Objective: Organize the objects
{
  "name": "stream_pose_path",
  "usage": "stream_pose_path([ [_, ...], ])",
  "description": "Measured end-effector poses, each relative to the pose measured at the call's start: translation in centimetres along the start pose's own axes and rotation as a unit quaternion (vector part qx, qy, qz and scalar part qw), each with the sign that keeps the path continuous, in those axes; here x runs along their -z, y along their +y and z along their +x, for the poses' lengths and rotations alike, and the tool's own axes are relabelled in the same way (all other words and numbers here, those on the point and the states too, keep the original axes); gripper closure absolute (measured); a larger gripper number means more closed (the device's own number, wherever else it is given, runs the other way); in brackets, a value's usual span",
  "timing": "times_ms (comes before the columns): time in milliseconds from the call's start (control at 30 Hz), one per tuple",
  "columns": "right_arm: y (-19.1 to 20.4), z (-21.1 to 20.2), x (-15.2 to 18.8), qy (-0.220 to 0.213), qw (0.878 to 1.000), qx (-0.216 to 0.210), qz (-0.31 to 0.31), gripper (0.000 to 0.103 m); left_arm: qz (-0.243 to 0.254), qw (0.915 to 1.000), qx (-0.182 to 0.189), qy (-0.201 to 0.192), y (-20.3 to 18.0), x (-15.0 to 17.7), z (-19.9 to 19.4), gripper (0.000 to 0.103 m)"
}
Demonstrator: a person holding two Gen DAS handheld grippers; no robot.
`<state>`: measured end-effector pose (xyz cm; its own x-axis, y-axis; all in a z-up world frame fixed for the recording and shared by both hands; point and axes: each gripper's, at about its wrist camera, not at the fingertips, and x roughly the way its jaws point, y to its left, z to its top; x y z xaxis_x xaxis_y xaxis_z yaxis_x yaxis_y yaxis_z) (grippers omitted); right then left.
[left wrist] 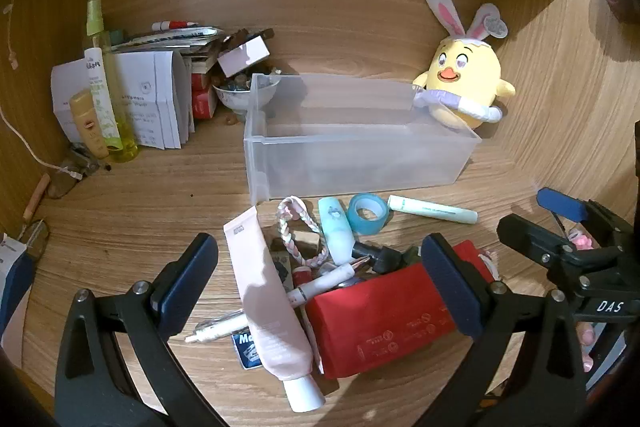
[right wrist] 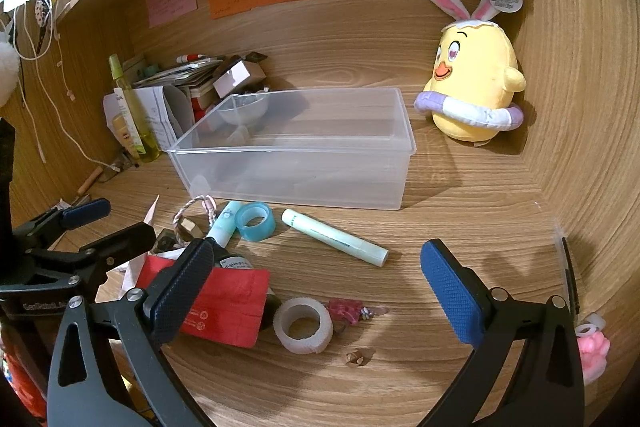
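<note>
A clear plastic box (left wrist: 352, 147) (right wrist: 296, 151) stands empty on the wooden desk. In front of it lies a jumble: a pink tube (left wrist: 268, 303), a red pouch (left wrist: 384, 323) (right wrist: 224, 307), a blue tape roll (left wrist: 368, 213) (right wrist: 255, 221), a mint pen (left wrist: 432, 209) (right wrist: 334, 237), a mint bottle (left wrist: 336, 231), a braided cord (left wrist: 300, 231) and pens. A white tape roll (right wrist: 303, 325) lies nearer. My left gripper (left wrist: 320, 283) (right wrist: 112, 225) hovers open over the tube and pouch. My right gripper (right wrist: 318, 293) (left wrist: 540, 217) is open above the white roll, holding nothing.
A yellow plush chick (right wrist: 474, 83) sits at the back right beside the box. Bottles (left wrist: 100, 83), folded papers (left wrist: 156, 99), a bowl (left wrist: 240, 93) and small boxes crowd the back left corner. Wooden walls close in behind and at both sides. A pink toy (right wrist: 594, 351) lies at the right edge.
</note>
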<state>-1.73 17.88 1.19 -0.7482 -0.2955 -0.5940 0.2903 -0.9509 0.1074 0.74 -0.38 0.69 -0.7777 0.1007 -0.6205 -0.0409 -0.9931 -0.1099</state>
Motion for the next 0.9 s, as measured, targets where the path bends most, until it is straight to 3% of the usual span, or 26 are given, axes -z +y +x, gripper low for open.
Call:
stream_pose_path([
  [900, 0.17, 0.48, 0.09, 0.006, 1.000, -0.006, -0.003, 0.000, -0.011, 0.9999, 0.006, 0.009, -0.05, 0.61, -0.30, 0.000],
])
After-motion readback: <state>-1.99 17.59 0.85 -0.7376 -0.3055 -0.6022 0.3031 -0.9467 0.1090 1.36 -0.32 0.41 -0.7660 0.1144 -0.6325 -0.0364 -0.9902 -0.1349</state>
